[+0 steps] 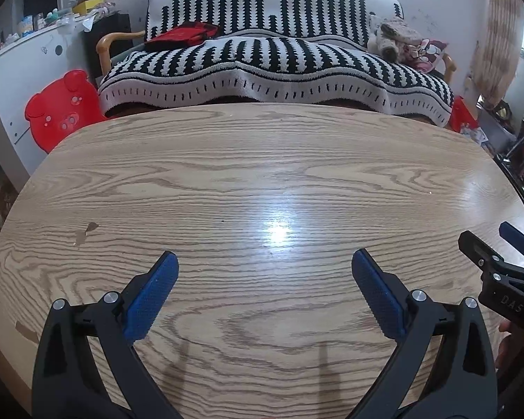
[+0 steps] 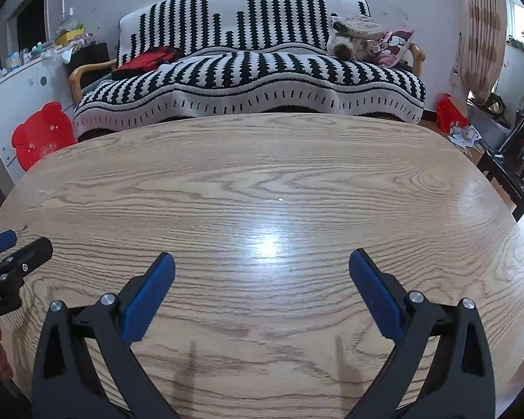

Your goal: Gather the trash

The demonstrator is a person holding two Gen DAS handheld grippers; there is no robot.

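Left gripper (image 1: 264, 262): lower centre of frame, level above wooden table (image 1: 227, 181), jaws wide apart, holding nothing. Right gripper (image 2: 262, 262): same pose, jaws apart, nothing held. Trash: only a tiny white speck (image 2: 280, 199) at table centre. Striped sofa (image 2: 248, 70) beyond.

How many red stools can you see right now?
2: one pig-faced stool left of the sofa, another stool at its right end. The table may hide more.

Home living room: striped-throw sofa (image 1: 272, 66), wooden table (image 1: 227, 188), curtain (image 2: 482, 31).
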